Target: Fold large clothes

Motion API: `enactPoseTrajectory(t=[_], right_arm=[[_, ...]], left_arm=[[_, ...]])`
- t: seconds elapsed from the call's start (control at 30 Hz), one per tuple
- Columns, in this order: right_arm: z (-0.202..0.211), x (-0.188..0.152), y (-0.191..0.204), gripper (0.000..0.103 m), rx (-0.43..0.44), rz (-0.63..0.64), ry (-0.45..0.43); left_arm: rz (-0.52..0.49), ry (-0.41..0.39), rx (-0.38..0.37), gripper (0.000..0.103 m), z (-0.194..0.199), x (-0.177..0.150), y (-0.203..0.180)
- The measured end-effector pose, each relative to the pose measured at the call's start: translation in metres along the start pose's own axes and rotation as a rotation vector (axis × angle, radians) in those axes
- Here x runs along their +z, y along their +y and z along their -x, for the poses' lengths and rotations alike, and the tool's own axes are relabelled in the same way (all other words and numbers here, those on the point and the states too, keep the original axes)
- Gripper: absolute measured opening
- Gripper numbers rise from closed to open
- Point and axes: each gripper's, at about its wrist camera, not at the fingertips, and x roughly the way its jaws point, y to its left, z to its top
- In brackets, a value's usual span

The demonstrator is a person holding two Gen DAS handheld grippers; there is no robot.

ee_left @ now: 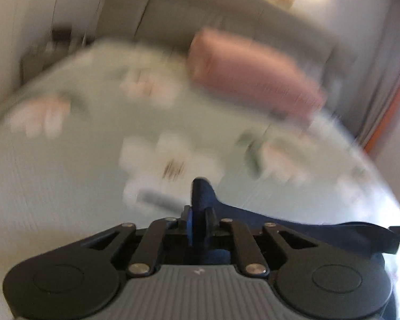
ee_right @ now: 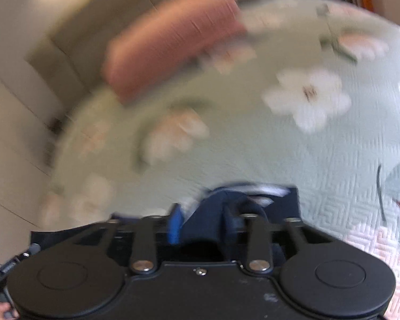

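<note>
In the left wrist view the left gripper [ee_left: 198, 222] pinches a navy garment [ee_left: 293, 226] nearly closed above the floral bedspread [ee_left: 66, 165], while in the right wrist view the right gripper [ee_right: 201, 225] stands half open with navy cloth bunched between its fingers, grip uncertain, so folding looks barely begun.

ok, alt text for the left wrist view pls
The left tongs, seen from just behind, are shut on a fold of dark navy fabric that trails off to the right. Beyond lies a pale green floral bedspread with a pink pillow at its far side. The whole frame is motion-blurred.
</note>
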Motion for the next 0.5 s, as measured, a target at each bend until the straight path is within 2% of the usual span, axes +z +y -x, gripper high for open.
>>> enactPoseTrajectory(t=[0.03,0.13,0.17,0.23,0.27,0.3,0.37,0.43,0.5], right_arm=[[-0.002,-0.002,-0.001,0.051,-0.026,0.014,-0.007],[0.024,-0.023,0.011,0.054,-0.045,0.16,-0.102],[0.031,-0.033,0.021,0.059,-0.029,0.232,-0.121],[0.031,-0.056,0.049,0.057,0.016,0.382,-0.125],[0.026,-0.061,0.059,0.054,-0.002,0.422,-0.122],[0.014,-0.065,0.07,0.038,-0.026,0.454,-0.118],[-0.017,-0.062,0.08,0.016,-0.013,0.475,-0.097],[-0.052,-0.056,0.084,0.013,-0.018,0.501,-0.091],[-0.085,-0.056,0.077,0.013,-0.177,0.546,-0.103]], left_arm=[[0.004,0.037,0.043,0.011,-0.01,-0.006,0.004],[0.027,-0.021,0.042,0.014,0.01,-0.017,0.017],[0.036,-0.038,0.022,0.016,0.022,-0.019,0.018],[0.029,-0.048,-0.041,0.019,0.039,-0.022,0.012],[0.008,-0.042,-0.071,0.019,0.045,-0.024,0.004],[-0.013,-0.033,-0.096,0.019,0.045,-0.027,-0.001],[-0.062,-0.012,-0.18,0.02,0.041,-0.032,-0.024],[-0.115,0.006,-0.246,0.022,0.027,-0.042,-0.046],[-0.182,0.027,-0.225,0.022,0.008,-0.056,-0.064]])
